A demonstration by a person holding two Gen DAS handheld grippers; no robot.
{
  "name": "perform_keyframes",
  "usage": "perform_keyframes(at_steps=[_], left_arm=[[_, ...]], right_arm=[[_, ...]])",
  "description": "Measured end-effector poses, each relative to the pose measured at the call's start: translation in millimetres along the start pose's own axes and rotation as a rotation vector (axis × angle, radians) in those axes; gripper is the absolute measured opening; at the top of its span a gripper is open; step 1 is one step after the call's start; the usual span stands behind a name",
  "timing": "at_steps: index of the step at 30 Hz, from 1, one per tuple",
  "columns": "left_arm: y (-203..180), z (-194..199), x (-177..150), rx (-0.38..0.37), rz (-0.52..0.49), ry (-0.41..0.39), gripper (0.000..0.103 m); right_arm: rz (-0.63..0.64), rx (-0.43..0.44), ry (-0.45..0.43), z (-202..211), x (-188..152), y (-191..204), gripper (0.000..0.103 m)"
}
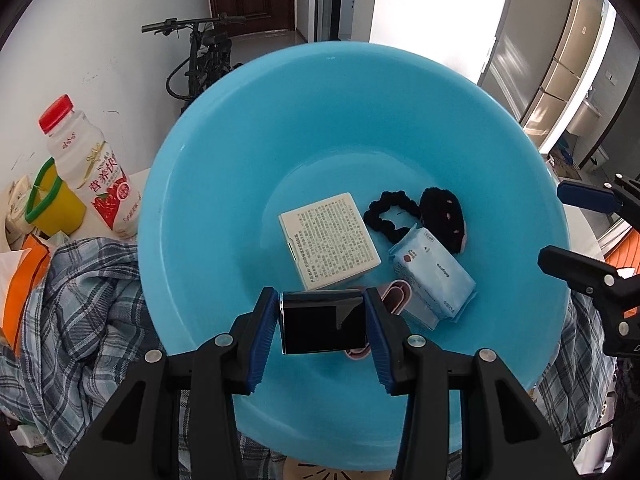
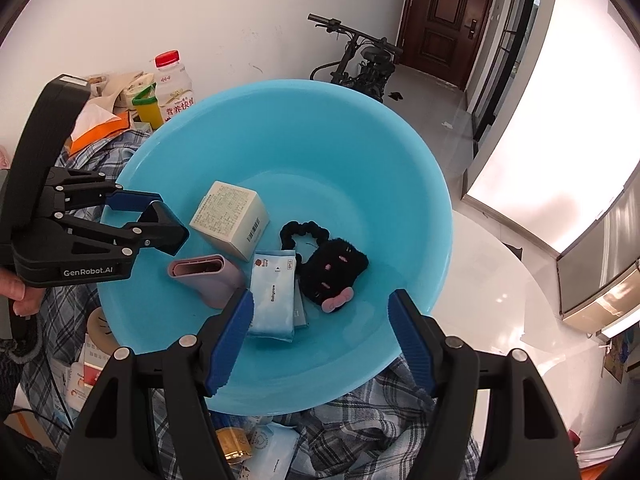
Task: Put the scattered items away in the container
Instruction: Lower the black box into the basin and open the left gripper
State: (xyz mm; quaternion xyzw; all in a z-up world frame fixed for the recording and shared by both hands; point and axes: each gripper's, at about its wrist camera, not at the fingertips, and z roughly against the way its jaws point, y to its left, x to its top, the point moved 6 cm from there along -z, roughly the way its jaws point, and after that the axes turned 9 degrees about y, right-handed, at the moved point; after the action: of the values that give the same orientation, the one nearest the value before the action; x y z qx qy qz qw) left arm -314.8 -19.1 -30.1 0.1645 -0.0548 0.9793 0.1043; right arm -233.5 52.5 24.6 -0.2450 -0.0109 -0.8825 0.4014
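Your left tool (image 1: 322, 322) is clamped on a glossy black box (image 1: 323, 322), pads squeezing its two short sides so it hangs flat over the near part of the blue basin (image 1: 224, 152). That's a good spot to let go, I'd say, since it sits just above the pink case (image 2: 208, 276) rather than over the rim. Your right tool (image 2: 320, 336) hovers with jaws apart and nothing between them, parked over the near rim, out of the way. Already lying in the basin: white box (image 1: 330, 240), wipes pack (image 1: 434, 276), scrunchie (image 1: 386, 216) and a black fuzzy thing (image 1: 444, 220). More stuff looks left on the plaid cloth (image 1: 92, 300) outside.
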Motion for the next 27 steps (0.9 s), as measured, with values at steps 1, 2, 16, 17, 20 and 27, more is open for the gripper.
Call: perform_keyframes(at_steps=[1, 2, 16, 17, 20, 27], left_arm=[[0.8, -4.5, 0.7, 0.004, -0.005, 0.012, 0.046], [1.1, -8.0, 1.5, 0.013, -0.013, 0.022, 0.046], [-11.2, -34.2, 7.9, 0.077, -0.213, 0.178, 0.046], [-14.2, -37.5, 7.0, 0.061, -0.235, 0.209, 0.046], [-17.7, -47.7, 6.1, 0.035, -0.276, 0.288, 0.046], [-16.1, -54.9, 9.4, 0.051, -0.291, 0.308, 0.046]], right_arm=[[0.001, 0.000, 0.000, -0.1, 0.0, -0.4, 0.068], [0.003, 0.000, 0.000, -0.3, 0.0, -0.7, 0.068], [0.017, 0.075, 0.027, -18.3, 2.9, 11.8, 0.069], [0.017, 0.075, 0.026, -17.7, 3.2, 11.9, 0.069], [0.001, 0.080, 0.007, -12.6, 4.0, 9.5, 0.069], [-0.013, 0.089, 0.007, -11.7, 0.3, 4.7, 0.069]])
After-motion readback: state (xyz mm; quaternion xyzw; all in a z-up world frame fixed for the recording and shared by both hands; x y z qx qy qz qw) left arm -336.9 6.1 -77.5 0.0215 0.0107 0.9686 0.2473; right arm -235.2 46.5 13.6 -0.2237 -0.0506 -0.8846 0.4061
